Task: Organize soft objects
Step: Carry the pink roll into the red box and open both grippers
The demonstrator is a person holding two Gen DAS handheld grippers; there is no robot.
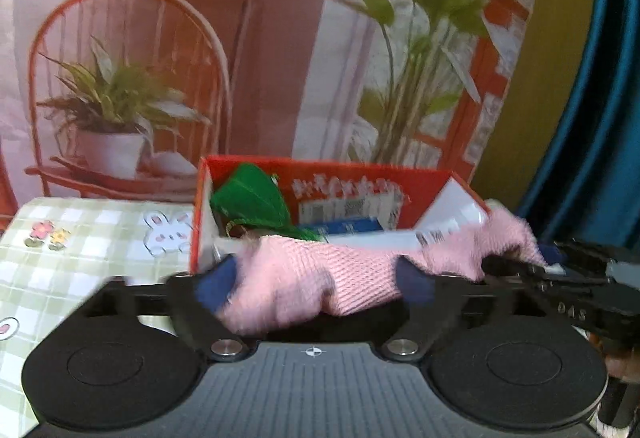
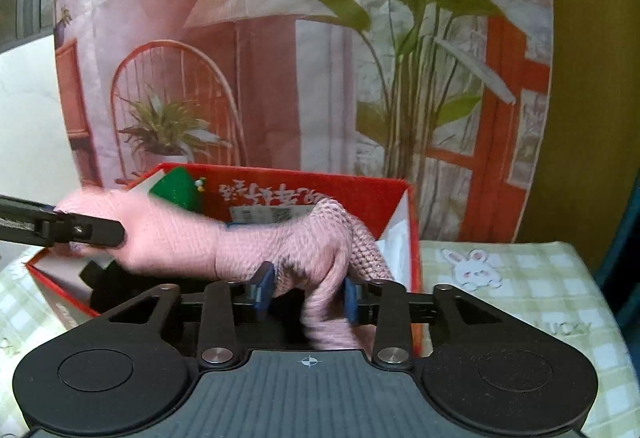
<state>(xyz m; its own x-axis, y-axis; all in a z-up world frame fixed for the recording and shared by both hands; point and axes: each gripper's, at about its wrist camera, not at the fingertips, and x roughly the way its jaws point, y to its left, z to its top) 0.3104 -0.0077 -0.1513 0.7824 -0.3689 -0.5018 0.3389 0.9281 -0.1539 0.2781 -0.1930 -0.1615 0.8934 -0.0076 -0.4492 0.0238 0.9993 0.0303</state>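
Spreading wide, my left gripper has pink knitted cloth lying loose between its blue pads, neither visibly pressing. My right gripper stands partly apart, the cloth bunched between its pads; whether they pinch it I cannot tell. At twelve o'clock sits the red cardboard box holding a green fabric piece, on the checked tablecloth.

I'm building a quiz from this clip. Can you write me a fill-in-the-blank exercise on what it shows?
1. The knitted cloth draped between the grippers is ____.
2. Behind it stands an open ____ cardboard box.
3. The soft item inside the box is ____.
4. The checked tablecloth carries a printed ____.

Missing words: pink; red; green; rabbit
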